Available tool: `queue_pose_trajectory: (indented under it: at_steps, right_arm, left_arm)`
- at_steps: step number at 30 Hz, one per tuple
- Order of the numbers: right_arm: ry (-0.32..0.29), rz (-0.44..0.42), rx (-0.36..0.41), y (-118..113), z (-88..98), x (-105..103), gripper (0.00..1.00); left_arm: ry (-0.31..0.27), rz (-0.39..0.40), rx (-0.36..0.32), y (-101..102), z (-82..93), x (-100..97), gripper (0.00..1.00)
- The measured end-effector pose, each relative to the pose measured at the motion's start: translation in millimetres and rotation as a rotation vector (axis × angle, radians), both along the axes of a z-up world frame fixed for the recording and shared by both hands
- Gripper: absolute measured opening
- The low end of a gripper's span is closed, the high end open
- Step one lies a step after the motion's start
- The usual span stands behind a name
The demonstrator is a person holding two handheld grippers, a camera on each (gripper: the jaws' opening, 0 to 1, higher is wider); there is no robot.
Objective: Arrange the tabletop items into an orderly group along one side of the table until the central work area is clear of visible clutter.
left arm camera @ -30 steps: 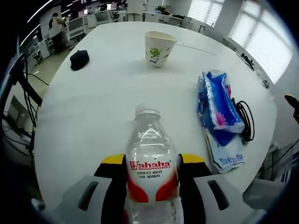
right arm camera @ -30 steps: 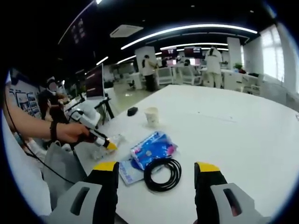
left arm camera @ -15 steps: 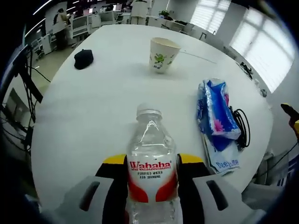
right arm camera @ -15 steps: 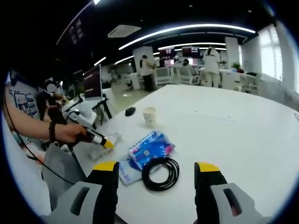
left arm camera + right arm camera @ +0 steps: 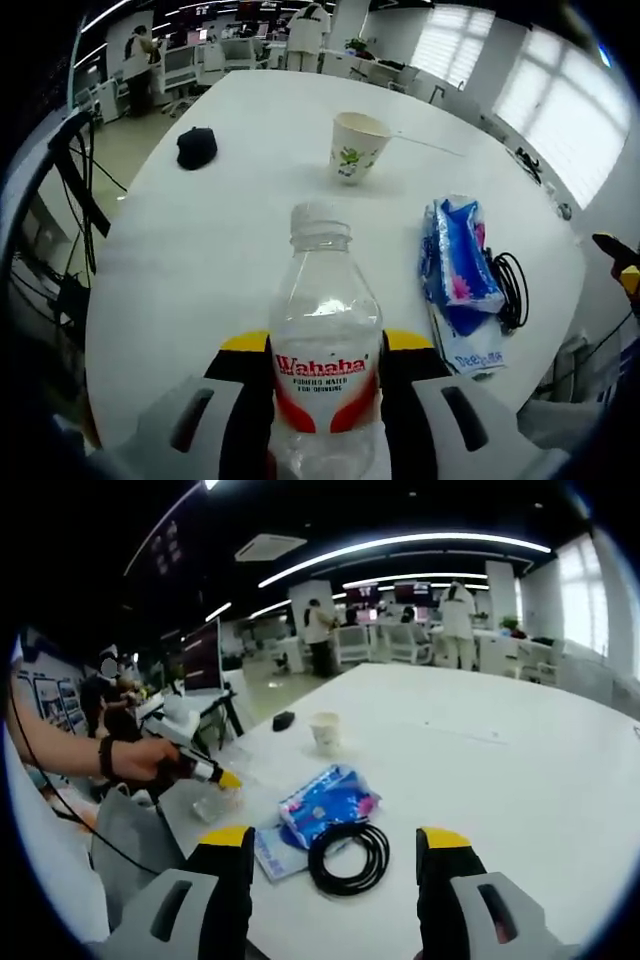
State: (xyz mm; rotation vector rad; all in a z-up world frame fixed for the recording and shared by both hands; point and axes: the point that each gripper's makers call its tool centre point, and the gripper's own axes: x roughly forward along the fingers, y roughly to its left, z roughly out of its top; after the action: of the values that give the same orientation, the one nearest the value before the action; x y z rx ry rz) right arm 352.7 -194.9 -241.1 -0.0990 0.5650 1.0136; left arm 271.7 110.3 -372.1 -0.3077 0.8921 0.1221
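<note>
Now water bottle upright, clamped in left tool

In the left gripper view, the clear water bottle at six o'clock wears a red and white label that reads "Wahaha" in red letters, with two smaller dark lines under it that seem to say "PURIFIED WATER FOR DRINKING", though they are small and partly blurred. At about four o'clock, the flat pale packet lying under the blue wrapper on the white surface shows blue letters that begin "Dee"; the rest cannot be read. In the right gripper view no text is legible.
</note>
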Motion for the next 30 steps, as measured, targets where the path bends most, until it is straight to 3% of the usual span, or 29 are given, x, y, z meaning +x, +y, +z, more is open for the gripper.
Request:
queue_pose_trajectory:
  at_steps: [30]
  right_arm:
    - [0.003,0.0,0.007,-3.1,-0.9,-2.9,0.66]
  left_arm:
    - [-0.071,0.038,0.037,9.8,27.4,-24.0,0.39]
